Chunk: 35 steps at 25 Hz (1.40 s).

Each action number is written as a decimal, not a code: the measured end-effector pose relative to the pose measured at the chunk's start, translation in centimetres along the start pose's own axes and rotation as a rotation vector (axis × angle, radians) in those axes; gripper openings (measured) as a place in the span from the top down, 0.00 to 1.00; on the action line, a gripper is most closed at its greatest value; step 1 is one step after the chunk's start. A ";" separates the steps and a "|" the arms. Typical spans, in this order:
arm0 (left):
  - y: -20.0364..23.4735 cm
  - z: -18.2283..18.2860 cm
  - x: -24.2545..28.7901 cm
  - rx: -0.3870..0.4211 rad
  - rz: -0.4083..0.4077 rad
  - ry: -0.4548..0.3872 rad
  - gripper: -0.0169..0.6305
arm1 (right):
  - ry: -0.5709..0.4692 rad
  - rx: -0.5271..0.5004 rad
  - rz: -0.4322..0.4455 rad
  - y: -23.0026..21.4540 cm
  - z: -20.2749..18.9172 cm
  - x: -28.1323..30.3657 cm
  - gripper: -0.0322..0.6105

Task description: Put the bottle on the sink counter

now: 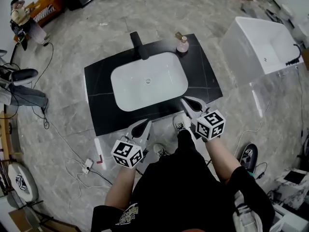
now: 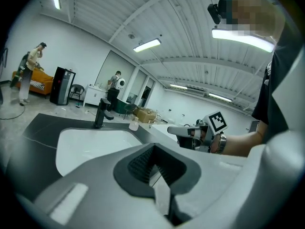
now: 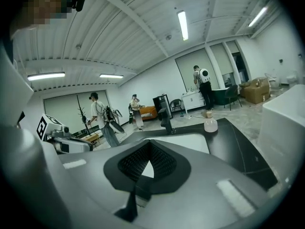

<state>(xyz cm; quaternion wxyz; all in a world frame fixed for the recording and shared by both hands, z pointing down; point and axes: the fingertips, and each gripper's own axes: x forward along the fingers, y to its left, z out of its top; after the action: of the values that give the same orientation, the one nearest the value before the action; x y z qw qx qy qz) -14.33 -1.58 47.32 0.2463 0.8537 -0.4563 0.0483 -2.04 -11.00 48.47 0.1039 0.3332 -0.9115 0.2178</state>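
A small pink bottle [image 1: 182,44] with a tan cap stands upright on the black sink counter [image 1: 101,76], at its far right corner beside the black faucet [image 1: 139,45]. It also shows in the left gripper view as the bottle [image 2: 134,124] and in the right gripper view as the bottle [image 3: 210,123]. My left gripper [image 1: 145,125] hangs over the counter's near edge, shut and empty. My right gripper [image 1: 186,102] is over the near right edge, also shut with nothing in it. Both are well short of the bottle. Each gripper's camera shows its own jaws closed together: left gripper [image 2: 153,161], right gripper [image 3: 148,163].
A white basin [image 1: 148,81] fills the counter's middle. A white bathtub [image 1: 260,42] stands to the right. Cables and a power strip [image 1: 88,165] lie on the floor at the left. A person [image 1: 21,21] stands far off at the upper left.
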 end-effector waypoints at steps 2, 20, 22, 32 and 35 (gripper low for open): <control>-0.4 -1.1 -0.7 0.000 -0.026 0.016 0.97 | -0.002 0.010 -0.020 1.0 -1.1 -1.1 0.91; -4.7 -3.3 -2.9 -0.005 -0.064 0.020 0.97 | 0.019 0.002 -0.005 5.9 -4.0 -8.4 0.91; -5.6 -3.2 -2.6 -0.005 -0.053 0.018 0.97 | 0.020 0.000 0.013 5.7 -3.9 -9.1 0.91; -10.7 -3.3 -0.3 -0.003 0.006 0.002 0.97 | 0.037 -0.018 0.116 4.0 -4.0 -12.7 0.91; -12.2 -3.7 0.2 -0.010 0.022 0.000 0.97 | 0.049 -0.018 0.147 3.7 -4.5 -13.7 0.91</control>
<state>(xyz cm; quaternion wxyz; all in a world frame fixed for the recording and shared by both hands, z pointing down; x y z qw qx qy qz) -3.86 5.64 46.06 0.2499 0.8474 -0.4659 0.0488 6.07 1.33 46.62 0.1131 0.2591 -0.9326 0.2245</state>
